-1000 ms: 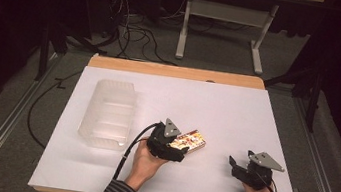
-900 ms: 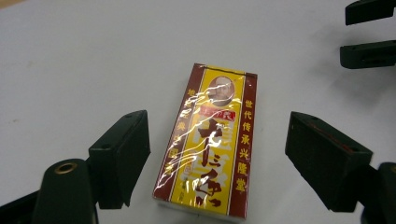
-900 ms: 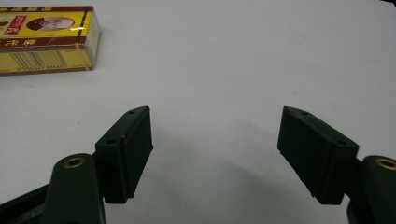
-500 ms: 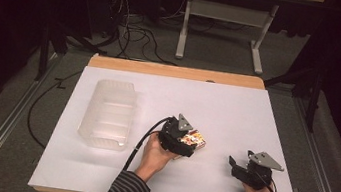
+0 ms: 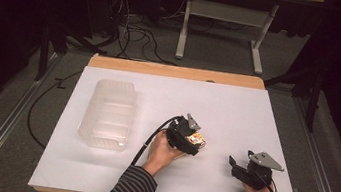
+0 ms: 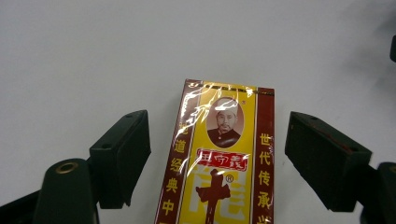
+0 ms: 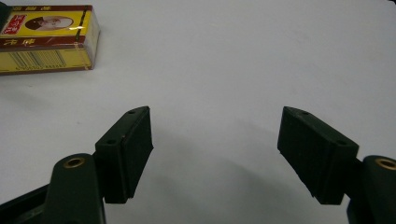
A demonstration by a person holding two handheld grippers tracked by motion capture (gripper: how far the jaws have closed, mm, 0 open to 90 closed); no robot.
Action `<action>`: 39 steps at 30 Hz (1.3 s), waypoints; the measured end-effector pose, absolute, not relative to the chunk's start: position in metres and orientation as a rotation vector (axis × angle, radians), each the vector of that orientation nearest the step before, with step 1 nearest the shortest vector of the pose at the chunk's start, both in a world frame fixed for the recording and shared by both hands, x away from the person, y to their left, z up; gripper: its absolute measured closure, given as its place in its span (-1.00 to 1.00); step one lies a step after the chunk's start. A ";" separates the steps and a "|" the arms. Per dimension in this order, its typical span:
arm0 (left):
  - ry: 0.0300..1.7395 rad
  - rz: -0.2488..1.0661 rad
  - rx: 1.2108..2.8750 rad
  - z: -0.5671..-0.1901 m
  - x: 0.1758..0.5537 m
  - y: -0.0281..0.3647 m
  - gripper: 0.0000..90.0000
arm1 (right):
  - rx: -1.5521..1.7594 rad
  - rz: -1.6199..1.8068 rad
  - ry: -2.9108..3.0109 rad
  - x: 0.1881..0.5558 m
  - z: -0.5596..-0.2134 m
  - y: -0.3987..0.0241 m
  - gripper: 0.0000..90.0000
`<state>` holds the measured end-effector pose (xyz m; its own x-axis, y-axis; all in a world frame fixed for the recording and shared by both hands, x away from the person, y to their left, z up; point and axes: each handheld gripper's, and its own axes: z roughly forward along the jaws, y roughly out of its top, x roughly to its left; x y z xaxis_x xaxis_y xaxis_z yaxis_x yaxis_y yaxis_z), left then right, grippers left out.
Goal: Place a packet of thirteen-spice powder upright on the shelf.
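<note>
A yellow and dark red box (image 6: pixel 219 158), wrapped in clear film and printed with a portrait, lies flat on the white table (image 5: pixel 237 110). My left gripper (image 6: pixel 218 140) is open. Its two black jaws straddle the box, with a gap on each side. From above, the left gripper (image 5: pixel 193 140) covers most of the box (image 5: pixel 197 139). My right gripper (image 5: pixel 235 166) sits near the front right of the table, open and holding nothing. In the right gripper view the box (image 7: pixel 46 39) lies far off at the upper left of the right gripper (image 7: pixel 215 140).
A clear plastic container (image 5: pixel 108 112) stands on the left part of the table. A wooden strip (image 5: pixel 177 71) runs along the table's far edge. Cables and a desk frame lie on the floor beyond it.
My left gripper has moved right and forward over the box, so its jaws now straddle it. The right gripper has stayed where it was.
</note>
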<state>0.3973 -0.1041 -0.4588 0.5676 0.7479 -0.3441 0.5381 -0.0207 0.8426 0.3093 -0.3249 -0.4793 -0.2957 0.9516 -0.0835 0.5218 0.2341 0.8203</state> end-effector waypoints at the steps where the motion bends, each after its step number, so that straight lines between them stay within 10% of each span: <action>1: 1.084 0.234 1.695 -0.461 0.398 -0.105 -0.48 | 1.348 0.932 1.916 0.309 -0.479 -0.325 -0.41; 39: 1.080 0.226 1.743 -0.479 0.404 -0.112 -0.28 | 1.345 0.930 1.918 0.309 -0.479 -0.325 -0.41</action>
<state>0.4042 -0.1122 -0.4793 0.5786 0.7481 -0.3250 0.5548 -0.0689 0.8291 0.3091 -0.3249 -0.4792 -0.2969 0.9510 -0.0858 0.5213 0.2367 0.8199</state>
